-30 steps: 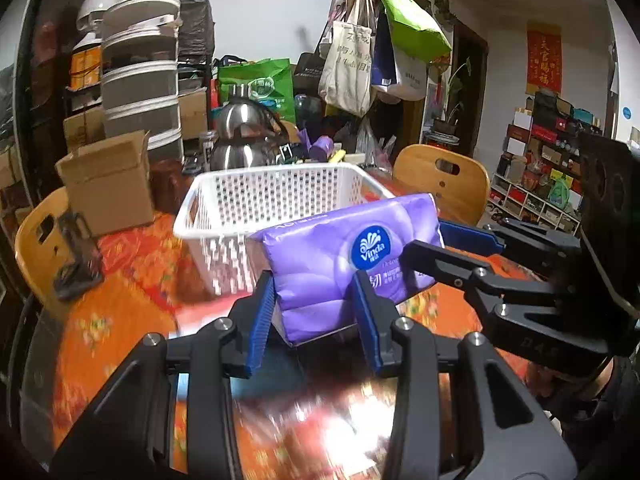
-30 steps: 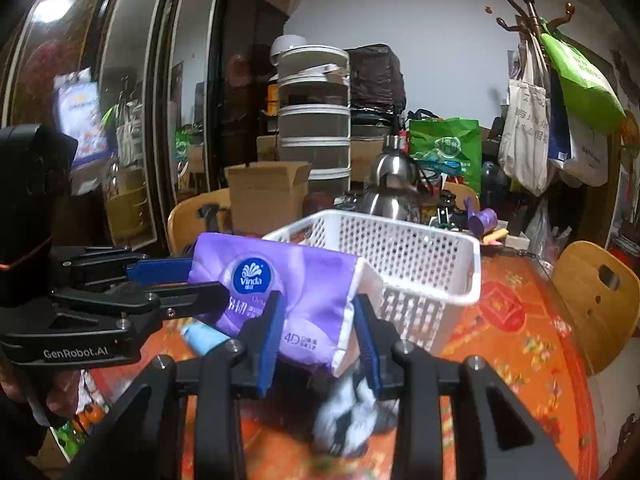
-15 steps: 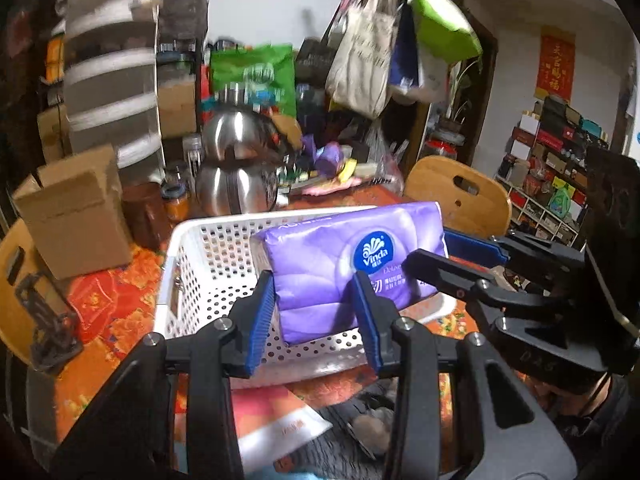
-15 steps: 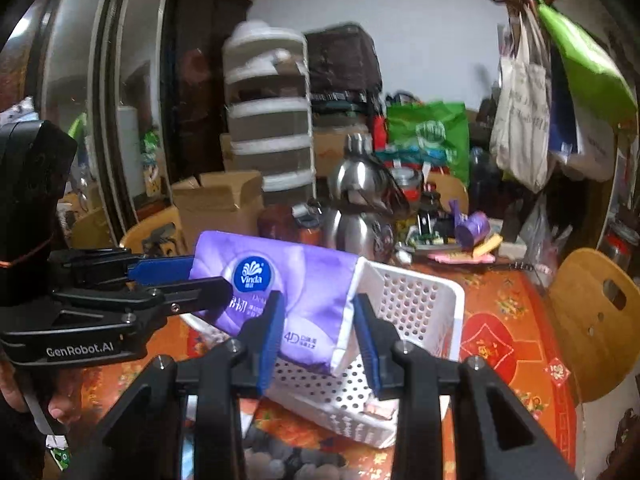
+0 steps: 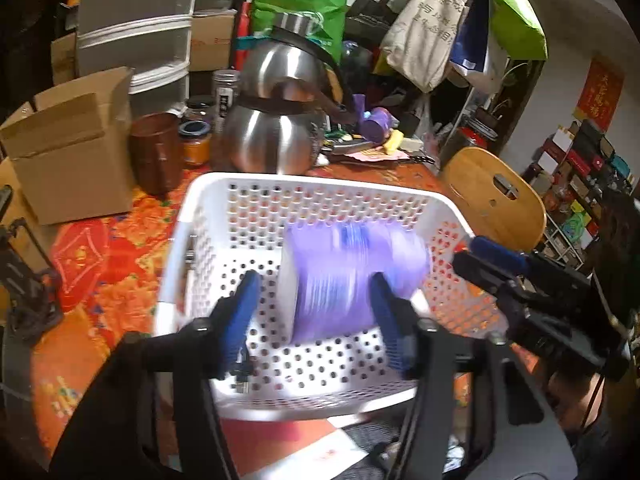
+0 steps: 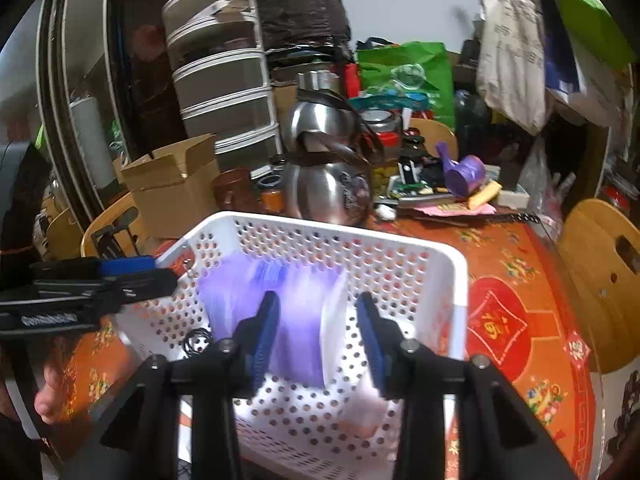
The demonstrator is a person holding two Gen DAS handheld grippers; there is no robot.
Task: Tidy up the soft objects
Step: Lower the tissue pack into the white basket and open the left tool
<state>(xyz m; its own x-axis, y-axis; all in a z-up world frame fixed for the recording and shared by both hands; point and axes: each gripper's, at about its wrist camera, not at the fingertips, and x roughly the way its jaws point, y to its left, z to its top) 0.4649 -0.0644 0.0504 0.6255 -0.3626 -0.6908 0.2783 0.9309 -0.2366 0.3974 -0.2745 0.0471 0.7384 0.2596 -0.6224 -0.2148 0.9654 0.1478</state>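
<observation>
A: Why do both sets of fingers stand off the purple tissue pack now?

B: Because it is over the white basket, where it belongs. The left gripper has just been opening; its blue pads are spread, with the pack between them but a clear gap on the left side. On the other pad I cannot tell whether it touches.

A: And the right gripper?

B: Its jaws have also just been opening. The pack sits between and just beyond its fingers, clear of both pads, so I read that one as released too.

A: The pack looks smeared

B: Blurred, yes. My guess is it is dropping inside the basket walls, just ahead of both pairs of fingertips; whether it rests on the floor yet, I cannot tell.

A: Why two grippers for one pack?

B: It is soft and long; a pinch at each end likely kept it from sagging
</observation>
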